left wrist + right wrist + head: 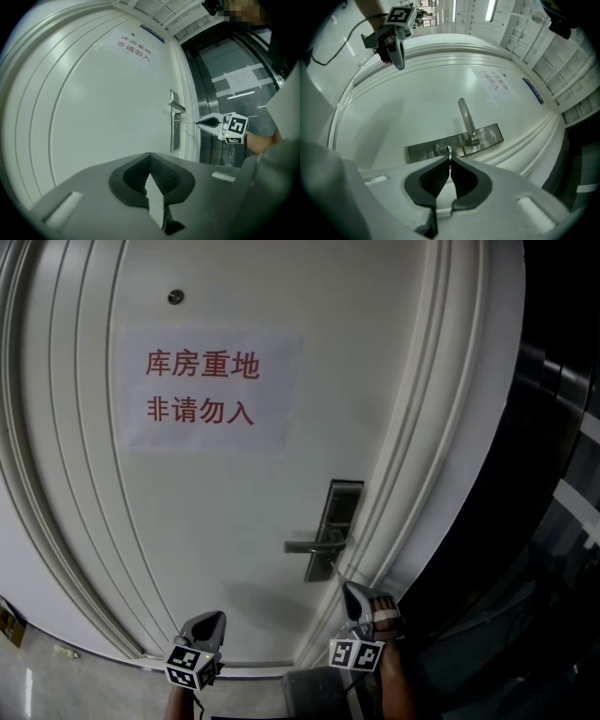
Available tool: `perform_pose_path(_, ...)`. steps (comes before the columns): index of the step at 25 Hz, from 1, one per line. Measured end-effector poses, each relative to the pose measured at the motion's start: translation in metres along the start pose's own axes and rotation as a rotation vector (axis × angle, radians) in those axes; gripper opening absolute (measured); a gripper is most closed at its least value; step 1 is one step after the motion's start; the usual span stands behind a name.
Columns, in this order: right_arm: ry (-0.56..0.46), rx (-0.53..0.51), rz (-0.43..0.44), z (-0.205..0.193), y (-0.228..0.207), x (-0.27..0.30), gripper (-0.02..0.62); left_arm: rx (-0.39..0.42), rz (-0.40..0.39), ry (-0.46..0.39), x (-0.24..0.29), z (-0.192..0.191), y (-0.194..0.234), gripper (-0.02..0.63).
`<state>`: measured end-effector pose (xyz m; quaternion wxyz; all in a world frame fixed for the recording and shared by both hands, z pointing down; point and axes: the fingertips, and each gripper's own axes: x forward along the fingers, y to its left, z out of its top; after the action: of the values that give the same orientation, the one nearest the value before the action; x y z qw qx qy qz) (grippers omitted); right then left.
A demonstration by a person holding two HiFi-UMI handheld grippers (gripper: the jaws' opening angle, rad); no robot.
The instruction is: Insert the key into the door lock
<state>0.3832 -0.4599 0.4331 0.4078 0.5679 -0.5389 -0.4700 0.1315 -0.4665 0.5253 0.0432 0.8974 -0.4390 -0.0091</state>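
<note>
Clamps right gripper point(449, 161) tight on key point(449, 151), jaws together; points blade at keyhole point(442, 150) in lock plate point(422, 151), beside lever handle point(465, 117), near right edge of door point(393, 122). Holds left gripper point(150, 157) closed and empty, well left of lock plate.

One door point(216, 549), one handle point(305, 546), one lock plate point(339, 505), one notice point(211, 390), two grippers point(216, 617) point(349, 589), seemingly one key point(449, 151).

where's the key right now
In the right gripper view the key sticks out of the right gripper's shut jaws at centre, its tip right by the keyhole in the lock plate, beside the lever handle.
</note>
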Motion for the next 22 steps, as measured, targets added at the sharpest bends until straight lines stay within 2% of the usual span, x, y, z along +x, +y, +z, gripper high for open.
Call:
perform_pose_path(16,-0.011,-0.069,0.037,-0.008,0.009,0.035,0.011,-0.037,0.102,-0.001,-0.005,-0.009,0.017,0.002)
perform_pose_path(22,0.011,-0.078,0.037,-0.009,0.012,0.041,0.011,-0.044,0.107,-0.001,-0.005,-0.011,0.020,0.002)
